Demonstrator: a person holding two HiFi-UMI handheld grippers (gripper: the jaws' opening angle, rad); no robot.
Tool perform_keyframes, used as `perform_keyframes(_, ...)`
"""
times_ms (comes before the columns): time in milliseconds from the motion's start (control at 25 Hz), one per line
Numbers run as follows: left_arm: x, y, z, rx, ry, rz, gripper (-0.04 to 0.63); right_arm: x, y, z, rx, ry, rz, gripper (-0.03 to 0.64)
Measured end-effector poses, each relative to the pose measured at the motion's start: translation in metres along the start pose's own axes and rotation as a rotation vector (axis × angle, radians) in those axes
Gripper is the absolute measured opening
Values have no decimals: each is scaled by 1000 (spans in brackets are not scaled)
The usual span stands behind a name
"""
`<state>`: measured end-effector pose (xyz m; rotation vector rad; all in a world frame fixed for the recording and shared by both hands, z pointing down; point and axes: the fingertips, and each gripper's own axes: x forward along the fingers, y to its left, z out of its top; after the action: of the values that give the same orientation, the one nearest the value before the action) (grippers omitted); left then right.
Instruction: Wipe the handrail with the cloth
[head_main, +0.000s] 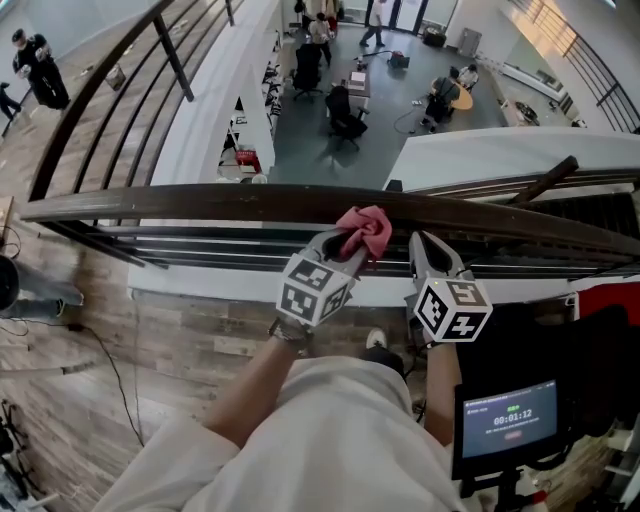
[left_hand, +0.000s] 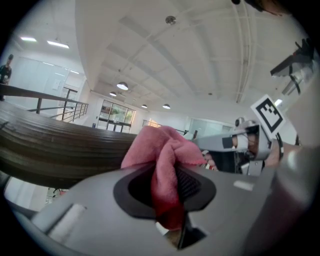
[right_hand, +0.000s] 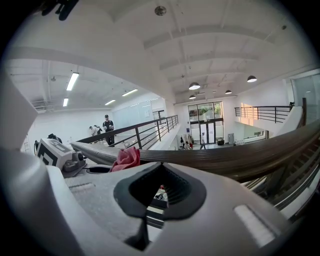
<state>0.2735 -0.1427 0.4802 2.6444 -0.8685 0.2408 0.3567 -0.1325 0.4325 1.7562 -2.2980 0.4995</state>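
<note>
Head view: 2 grippers, 1 pink cloth (head_main: 366, 228), 1 dark handrail (head_main: 200, 203). Left gripper (head_main: 348, 243) presses the cloth on the handrail top. Right gripper (head_main: 421, 243) is just beside it, tips at the handrail.
Left gripper view: jaws clamped on the cloth, its lower end buried btwn them.
Right gripper view: jaws together, nothing held. Handrail cut off at both ends.
</note>
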Motion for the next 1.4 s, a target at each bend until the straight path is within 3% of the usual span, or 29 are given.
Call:
perform_keyframes(440,-47,43,-4,-3,0,65,95,16,34,-8,8,13,8,3)
perform_keyframes(1400,-170,159,-13,-51,-26,377,97,27,69,-27,0,75,46,3)
